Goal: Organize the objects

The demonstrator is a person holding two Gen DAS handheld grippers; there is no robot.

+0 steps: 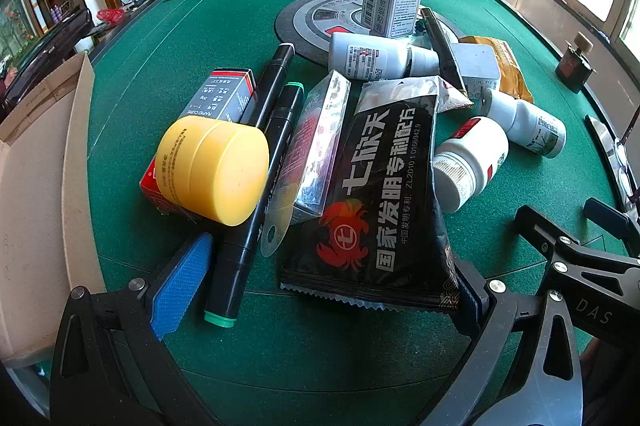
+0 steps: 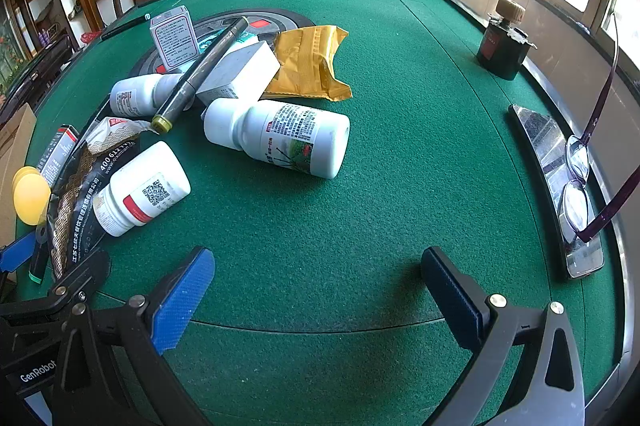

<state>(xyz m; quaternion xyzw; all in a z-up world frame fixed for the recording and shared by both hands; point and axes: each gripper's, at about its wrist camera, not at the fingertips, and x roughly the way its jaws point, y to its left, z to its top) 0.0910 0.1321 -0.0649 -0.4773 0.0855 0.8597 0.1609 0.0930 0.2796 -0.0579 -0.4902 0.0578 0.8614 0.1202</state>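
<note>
Eyeglasses (image 2: pixel 578 185) only in right view

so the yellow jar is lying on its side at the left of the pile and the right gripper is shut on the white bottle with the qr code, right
Not quite. The right gripper is open over bare green felt, holding nothing; the white bottle with the QR code lies apart from it, up to its left, as the right wrist view shows. The yellow jar does lie on its side at the left of the pile.
</note>
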